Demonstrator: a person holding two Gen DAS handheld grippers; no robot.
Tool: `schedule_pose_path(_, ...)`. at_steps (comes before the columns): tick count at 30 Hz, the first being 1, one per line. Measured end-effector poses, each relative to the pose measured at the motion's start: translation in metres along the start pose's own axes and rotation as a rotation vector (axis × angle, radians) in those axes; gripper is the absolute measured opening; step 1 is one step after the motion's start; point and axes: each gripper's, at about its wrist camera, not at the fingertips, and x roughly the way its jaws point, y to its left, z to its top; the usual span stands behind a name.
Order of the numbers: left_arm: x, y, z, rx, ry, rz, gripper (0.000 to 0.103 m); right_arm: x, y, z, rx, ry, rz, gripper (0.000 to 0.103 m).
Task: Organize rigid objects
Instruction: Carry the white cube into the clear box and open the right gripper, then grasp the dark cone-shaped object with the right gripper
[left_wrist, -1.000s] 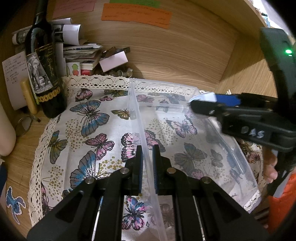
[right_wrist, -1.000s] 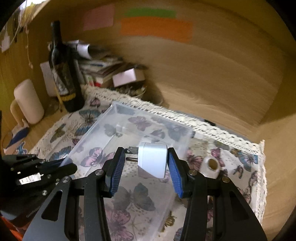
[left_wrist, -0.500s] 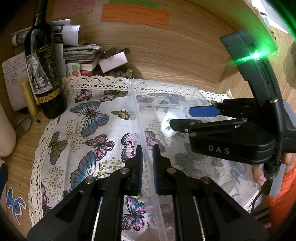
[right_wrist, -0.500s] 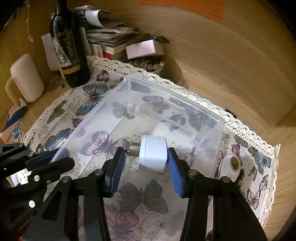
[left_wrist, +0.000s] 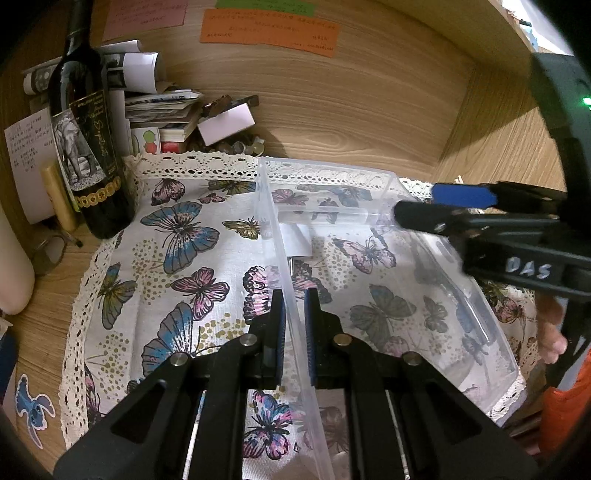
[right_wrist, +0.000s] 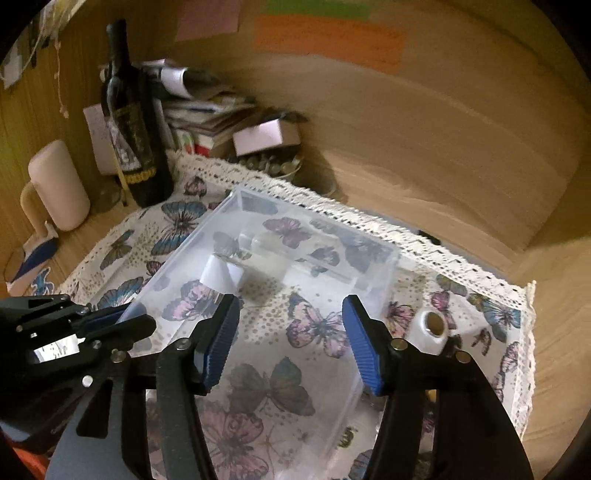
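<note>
Left gripper: at 6 o'clock in the left view, jaws nearly closed and pinching the near wall of the bin between the blue pads; it is also showing at 9 o'clock in the right view.

Right gripper: at 6 o'clock in the right view, jaws standing wide apart with nothing between them, hovering over the bin; in the left view it is reaching in from 3 o'clock.

Bin: clear plastic, sitting on the cloth at centre.

Adapter: white plug adapter, lying inside the bin on its floor, at about 10 o'clock from the right gripper and apart from both pads; in the left view it is only dimly showing through the wall.

White ring: resting on the cloth just outside the bin at 3 o'clock.

Cloth: butterfly print with lace edge, covering the wooden shelf.

Bottle: dark wine bottle, standing upright at 10 o'clock on the cloth's far corner.

Mug: pale, standing at 9 o'clock.

Papers: piled at 11 o'clock behind the bottle.

Notes: orange, green and pink, sticking to the back wall at 12 o'clock.
</note>
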Motion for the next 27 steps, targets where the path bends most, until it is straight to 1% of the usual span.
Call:
schedule_pose_path(1, 0.000, 0.000, 0.000, -0.001, 0.000, 0.000, 0.010, -0.003, -0.002, 0.000, 0.008, -0.011, -0.007, 0.055)
schedule_pose_path(3, 0.000, 0.001, 0.000, -0.003, 0.000, 0.000, 0.010, -0.011, -0.009, -0.003, 0.032, -0.032, -0.020, 0.060)
schedule_pose_path(7, 0.000, 0.001, 0.000, -0.002, 0.001, -0.001, 0.010, -0.028, -0.022, -0.012, 0.078, -0.064, -0.061, 0.063)
schedule_pose_path(13, 0.000, -0.001, 0.000, 0.005, 0.003, 0.002, 0.010, -0.047, -0.045, -0.036, 0.164, -0.078, -0.113, 0.067)
schedule_pose_path(17, 0.001, -0.002, 0.001, 0.009, 0.005, 0.004, 0.010, -0.051, -0.060, -0.060, 0.214, -0.046, -0.148, 0.068)
schedule_pose_path(20, 0.001, -0.002, 0.001, 0.008, 0.005, 0.004, 0.010, -0.047, -0.069, -0.079, 0.243, -0.003, -0.169, 0.068)
schedule_pose_path(27, 0.000, -0.002, 0.001, 0.011, 0.006, 0.005, 0.010, -0.028, -0.077, -0.117, 0.308, 0.091, -0.142, 0.068)
